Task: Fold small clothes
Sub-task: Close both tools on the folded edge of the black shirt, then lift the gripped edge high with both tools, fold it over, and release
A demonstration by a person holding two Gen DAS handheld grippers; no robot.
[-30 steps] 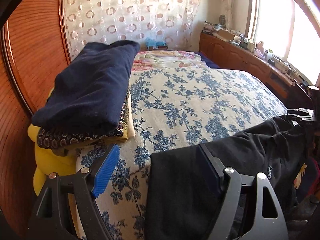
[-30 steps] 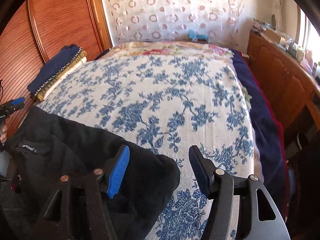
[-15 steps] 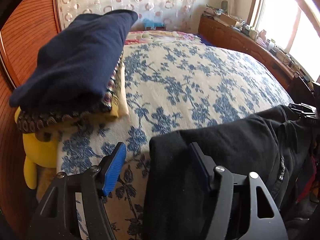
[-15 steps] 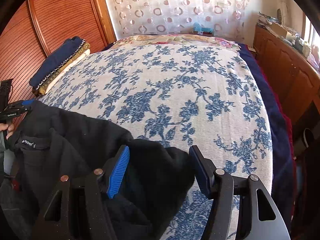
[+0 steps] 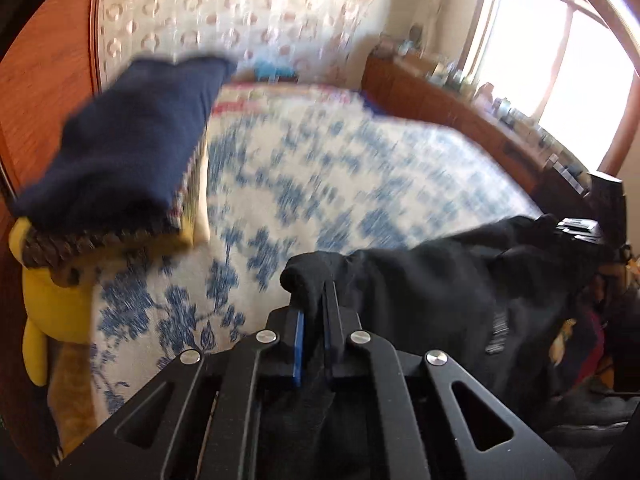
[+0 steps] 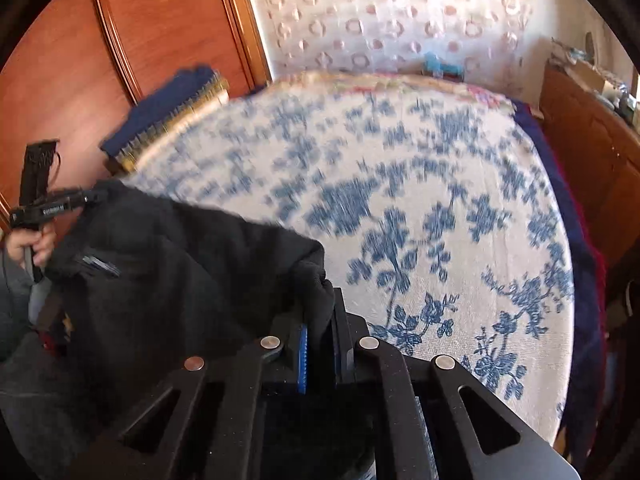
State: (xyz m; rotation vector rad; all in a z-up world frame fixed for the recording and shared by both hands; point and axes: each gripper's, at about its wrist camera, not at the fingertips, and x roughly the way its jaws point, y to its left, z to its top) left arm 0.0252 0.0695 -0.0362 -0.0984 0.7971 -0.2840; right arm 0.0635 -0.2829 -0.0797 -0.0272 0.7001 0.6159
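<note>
A black garment (image 5: 432, 280) hangs stretched between both grippers over the near edge of the bed. In the left wrist view my left gripper (image 5: 316, 292) has its jaws closing, the blue pads pinching a bunched corner of the fabric. The right wrist view shows my right gripper (image 6: 324, 300) closing the same way on the opposite corner of the black garment (image 6: 180, 264). My left gripper (image 6: 96, 196), held by a hand (image 6: 28, 246), appears at the far left of the right wrist view. The right gripper (image 5: 560, 224) shows at the far right of the left wrist view.
The bed (image 6: 440, 184) has a white cover with blue flowers. A stack of folded clothes (image 5: 120, 148), navy on top, lies at its left edge above a yellow plush (image 5: 52, 308). A wooden wardrobe (image 6: 120, 40) stands left, a cluttered sideboard (image 5: 460, 112) right under the window.
Both grippers went from wide open to closed on the black garment's corners. The fabric now bunches between the pads, and both views blur with motion.
</note>
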